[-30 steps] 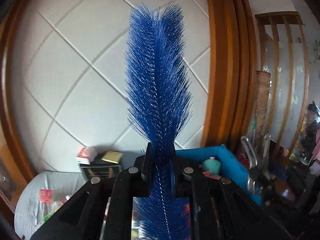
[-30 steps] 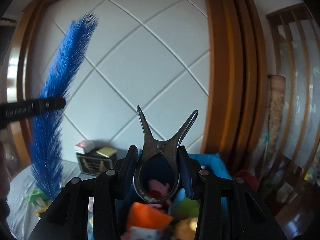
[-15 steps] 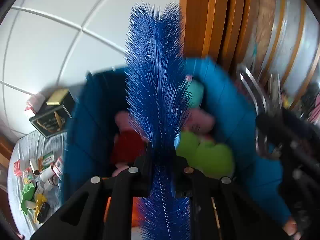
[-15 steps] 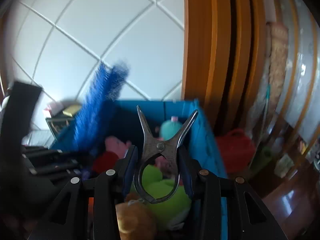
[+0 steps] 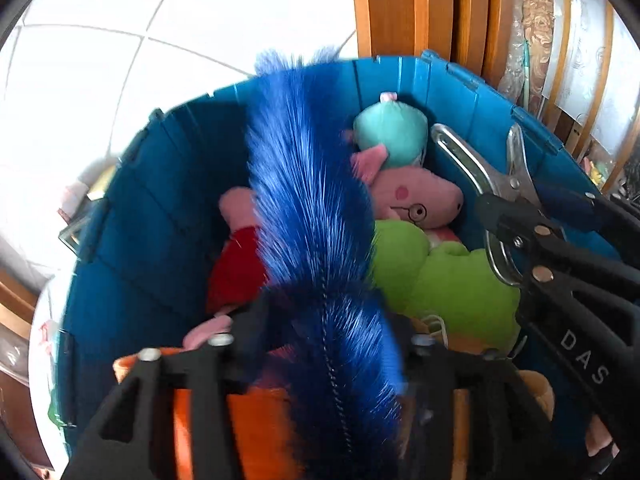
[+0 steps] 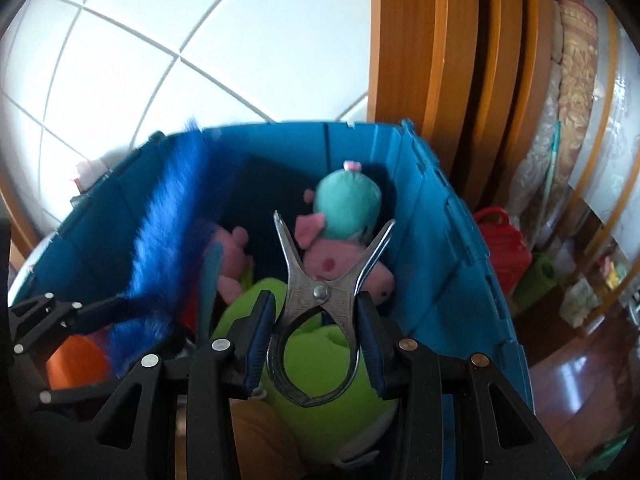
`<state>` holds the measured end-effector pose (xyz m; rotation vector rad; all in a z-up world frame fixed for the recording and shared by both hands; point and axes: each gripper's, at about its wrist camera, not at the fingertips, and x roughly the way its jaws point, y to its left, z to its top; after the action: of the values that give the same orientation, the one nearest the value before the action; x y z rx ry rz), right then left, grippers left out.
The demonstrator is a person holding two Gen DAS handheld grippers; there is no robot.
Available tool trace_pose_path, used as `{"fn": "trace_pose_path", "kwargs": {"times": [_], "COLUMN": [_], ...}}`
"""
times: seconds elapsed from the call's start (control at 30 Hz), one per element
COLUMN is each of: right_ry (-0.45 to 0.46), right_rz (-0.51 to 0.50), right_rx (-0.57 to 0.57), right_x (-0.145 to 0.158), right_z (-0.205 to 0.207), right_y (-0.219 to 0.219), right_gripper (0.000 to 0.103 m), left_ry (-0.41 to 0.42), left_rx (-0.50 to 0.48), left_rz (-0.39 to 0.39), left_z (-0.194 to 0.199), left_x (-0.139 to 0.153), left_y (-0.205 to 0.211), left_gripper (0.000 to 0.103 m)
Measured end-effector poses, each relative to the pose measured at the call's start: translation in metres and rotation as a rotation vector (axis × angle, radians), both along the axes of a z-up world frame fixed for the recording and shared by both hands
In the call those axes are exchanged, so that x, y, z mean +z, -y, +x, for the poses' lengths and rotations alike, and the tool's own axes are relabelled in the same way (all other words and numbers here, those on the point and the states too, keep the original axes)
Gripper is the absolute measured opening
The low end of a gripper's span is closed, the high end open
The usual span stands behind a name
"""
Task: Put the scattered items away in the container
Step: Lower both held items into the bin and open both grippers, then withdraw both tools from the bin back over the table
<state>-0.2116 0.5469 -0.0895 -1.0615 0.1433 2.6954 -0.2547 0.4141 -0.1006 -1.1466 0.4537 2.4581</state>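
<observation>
Over the blue plastic crate [image 5: 168, 208], the left hand-held gripper [image 5: 320, 344] has just been opening, its jaws apart around the blue bristle brush [image 5: 312, 208], which may tip over the crate's rim. The right hand-held gripper [image 6: 316, 344] stays clamped on the steel spring clip [image 6: 320, 304].

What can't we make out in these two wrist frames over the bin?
- Left wrist: blue brush is motion-blurred; whether the left gripper pads touch it is unclear. Its jaws have just been opening, brush between them.
- Both views: blue bin floor is hidden under plush toys.
- Right wrist: orange item is partly covered by the left gripper.
- Right wrist: metal clip tips hide part of the pink plush.
</observation>
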Motion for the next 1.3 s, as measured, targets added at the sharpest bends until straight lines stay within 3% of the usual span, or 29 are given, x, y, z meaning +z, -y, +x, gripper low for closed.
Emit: {"fn": "trace_pose_path", "kwargs": {"times": [0.13, 0.43, 0.57, 0.83, 1.03, 1.1, 1.3], "right_ry": [0.018, 0.040, 0.037, 0.027, -0.037, -0.076, -0.138], "right_rz": [-0.025, -0.049, -0.047, -0.059, -0.073, -0.082, -0.068], "right_rx": [0.008, 0.023, 0.018, -0.016, -0.051, -0.058, 0.005], "right_x": [-0.005, -0.010, -0.008, -0.002, 0.018, 0.029, 0.064], "right_z": [-0.005, -0.016, -0.014, -0.010, 0.007, 0.018, 0.050], "right_y": [-0.002, -0.004, -0.004, -0.010, -0.017, -0.018, -0.002], "right_gripper": [0.040, 0.042, 0.054, 0.054, 0.058, 0.067, 0.069], "left_ry": [-0.052, -0.047, -0.049, -0.042, -0.059, -0.092, -0.167], "left_rx": [-0.012, 0.003, 0.007, 0.005, -0.014, -0.010, -0.031], "left_rz": [0.028, 0.029, 0.027, 0.032, 0.058, 0.065, 0.112], "left_z": [0.003, 0.004, 0.003, 0.002, 0.009, 0.016, 0.056], "left_x": [0.012, 0.013, 0.011, 0.010, 0.021, 0.031, 0.071], "left_y": [0.002, 0.003, 0.002, 0.001, 0.005, 0.010, 0.037], "left_gripper": [0.067, 0.068, 0.068, 0.068, 0.068, 0.068, 0.068]}}
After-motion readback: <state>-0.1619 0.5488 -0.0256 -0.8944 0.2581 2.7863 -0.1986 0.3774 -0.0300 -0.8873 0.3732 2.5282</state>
